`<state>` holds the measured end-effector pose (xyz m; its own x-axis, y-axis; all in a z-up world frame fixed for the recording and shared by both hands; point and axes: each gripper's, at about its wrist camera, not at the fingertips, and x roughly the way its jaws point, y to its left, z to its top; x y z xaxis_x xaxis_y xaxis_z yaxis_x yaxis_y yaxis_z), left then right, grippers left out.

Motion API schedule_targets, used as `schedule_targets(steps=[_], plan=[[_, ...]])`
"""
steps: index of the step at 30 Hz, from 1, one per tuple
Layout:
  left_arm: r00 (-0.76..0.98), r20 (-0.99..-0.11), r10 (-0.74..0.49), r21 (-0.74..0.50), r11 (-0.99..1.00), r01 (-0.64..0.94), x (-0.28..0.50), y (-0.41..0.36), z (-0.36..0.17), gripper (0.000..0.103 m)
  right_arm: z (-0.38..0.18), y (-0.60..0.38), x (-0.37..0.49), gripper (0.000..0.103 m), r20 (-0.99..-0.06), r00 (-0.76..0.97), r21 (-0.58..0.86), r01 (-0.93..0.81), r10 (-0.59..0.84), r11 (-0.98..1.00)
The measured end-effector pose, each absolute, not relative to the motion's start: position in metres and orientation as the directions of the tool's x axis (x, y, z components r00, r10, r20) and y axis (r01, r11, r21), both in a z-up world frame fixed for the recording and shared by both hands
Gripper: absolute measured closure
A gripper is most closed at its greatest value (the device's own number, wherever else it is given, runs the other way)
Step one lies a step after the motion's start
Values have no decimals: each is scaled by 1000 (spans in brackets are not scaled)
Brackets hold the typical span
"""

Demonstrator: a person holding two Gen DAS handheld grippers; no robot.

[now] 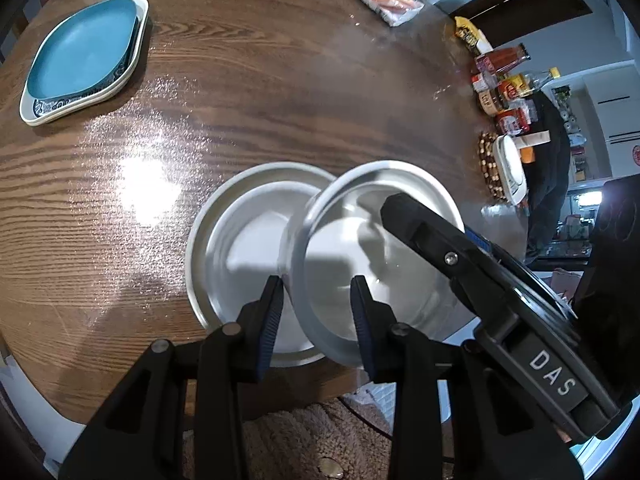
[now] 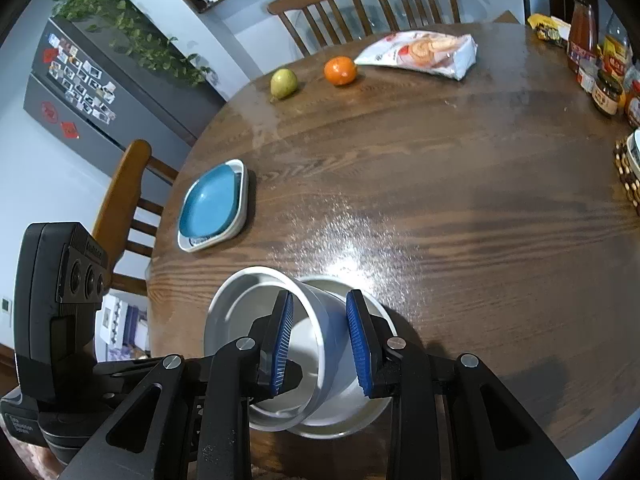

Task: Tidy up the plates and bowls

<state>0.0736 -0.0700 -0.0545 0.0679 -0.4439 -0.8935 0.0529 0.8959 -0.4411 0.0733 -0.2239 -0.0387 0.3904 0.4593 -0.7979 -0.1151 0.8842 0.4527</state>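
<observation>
Tilted bowl, both tongs straddling rim

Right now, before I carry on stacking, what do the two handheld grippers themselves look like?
Both are matte black plastic with silver screw heads at the joints. The left gripper has dark navy ribbed pads. The right gripper has brighter blue ribbed pads, and its body carries white "DAS" lettering. The left's black body has round lenses. No cables or sleeves show.
</observation>
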Motion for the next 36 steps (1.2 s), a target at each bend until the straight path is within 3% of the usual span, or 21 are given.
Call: schedule_targets(steps=[20,36], plan=[[-48,-938,-343,-346,937,53,76,-77,-89,71,-86,-219,74,72,-824,280,495,-69,493,866],[-38,-930,-366,-367,930,31,82,-69,-90,69,-81,-219,73,72,-830,329,446,-92,450,890]])
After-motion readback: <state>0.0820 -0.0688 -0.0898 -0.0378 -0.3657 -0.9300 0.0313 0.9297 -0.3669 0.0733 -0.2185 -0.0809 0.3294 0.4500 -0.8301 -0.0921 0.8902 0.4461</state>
